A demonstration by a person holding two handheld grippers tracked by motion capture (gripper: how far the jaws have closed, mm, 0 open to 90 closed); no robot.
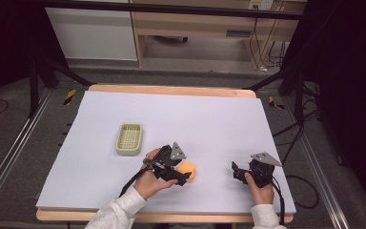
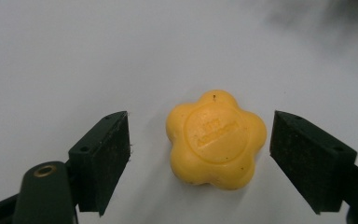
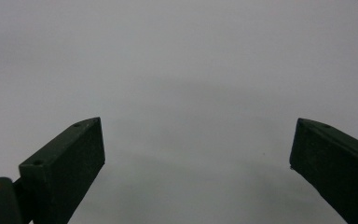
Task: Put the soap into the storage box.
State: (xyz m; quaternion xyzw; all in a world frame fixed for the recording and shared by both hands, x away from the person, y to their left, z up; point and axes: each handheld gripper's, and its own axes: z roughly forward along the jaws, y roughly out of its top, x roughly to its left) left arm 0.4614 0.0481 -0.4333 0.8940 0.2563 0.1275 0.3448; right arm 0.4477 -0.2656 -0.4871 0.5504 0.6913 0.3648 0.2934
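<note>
- Left gripper (image 2: 200,154) stands wide open around the yellow flower-shaped soap (image 2: 216,139), a jaw on each side and neither touching it; it grips nothing.
- From the high view, that soap (image 1: 188,171) lies on the table (image 1: 209,119) near its front edge, half hidden by the left gripper (image 1: 183,177).
- Stamped lettering on the soap's top can be seen from the left gripper view, too blurred to read.
- Right gripper (image 3: 196,163) is spread wide over bare table and holds nothing; the high view places it (image 1: 236,171) near the front right corner.
- Green basket (image 1: 129,139) sits well apart, toward the left edge.
</note>
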